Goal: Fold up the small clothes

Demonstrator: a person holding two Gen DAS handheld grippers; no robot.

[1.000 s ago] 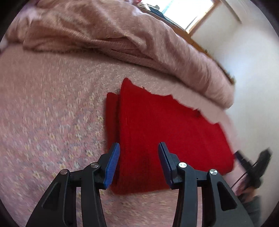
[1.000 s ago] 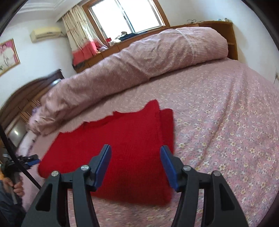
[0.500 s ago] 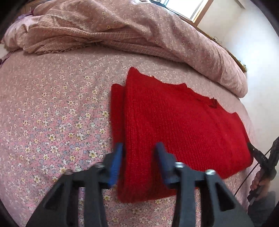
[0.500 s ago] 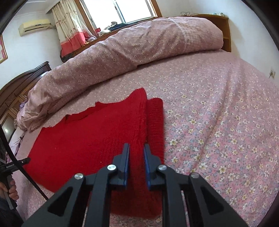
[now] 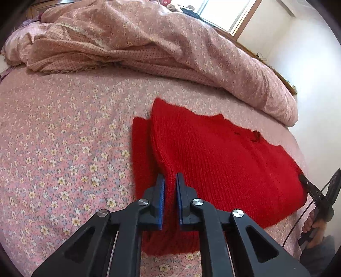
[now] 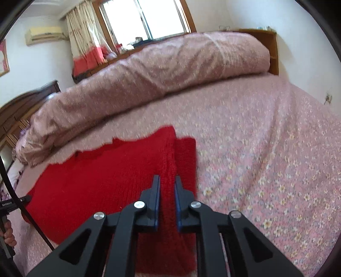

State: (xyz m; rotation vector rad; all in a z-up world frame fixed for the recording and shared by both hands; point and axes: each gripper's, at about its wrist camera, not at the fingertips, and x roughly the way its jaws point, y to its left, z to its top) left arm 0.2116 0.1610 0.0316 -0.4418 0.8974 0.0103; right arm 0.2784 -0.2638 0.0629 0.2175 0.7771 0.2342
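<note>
Left wrist view: left gripper (image 5: 169,181) pinching a raised ridge of the red knit sweater (image 5: 223,170) near its left fold, blue pads (image 5: 161,198) pressed on either side of the cloth; jaws have just been closing, fabric between them. Sweater lies spread on the pink floral bedsheet (image 5: 64,149), a narrower red strip showing beside the main panel on the left. Bunched pink floral duvet (image 5: 170,49) along the far side of the bed, apart from the sweater. Window (image 5: 223,12) at top. At the right edge, a hand (image 5: 313,223) holding the right gripper's black handle, its tip at the sweater's far edge. Right wrist view, some blur: right gripper (image 6: 167,183) clamped on a fold of the same red knit sweater (image 6: 106,181) near its right edge, pads nearly together with cloth bunched between; jaws just been closing too. Sweater flat on the bedsheet (image 6: 266,159), duvet (image 6: 159,74) rolled behind it. Curtained window (image 6: 149,19), air conditioner (image 6: 44,34) on the wall, dark wooden headboard (image 6: 27,98) at left. Fingers on the other handle visible at the lower left edge.
</note>
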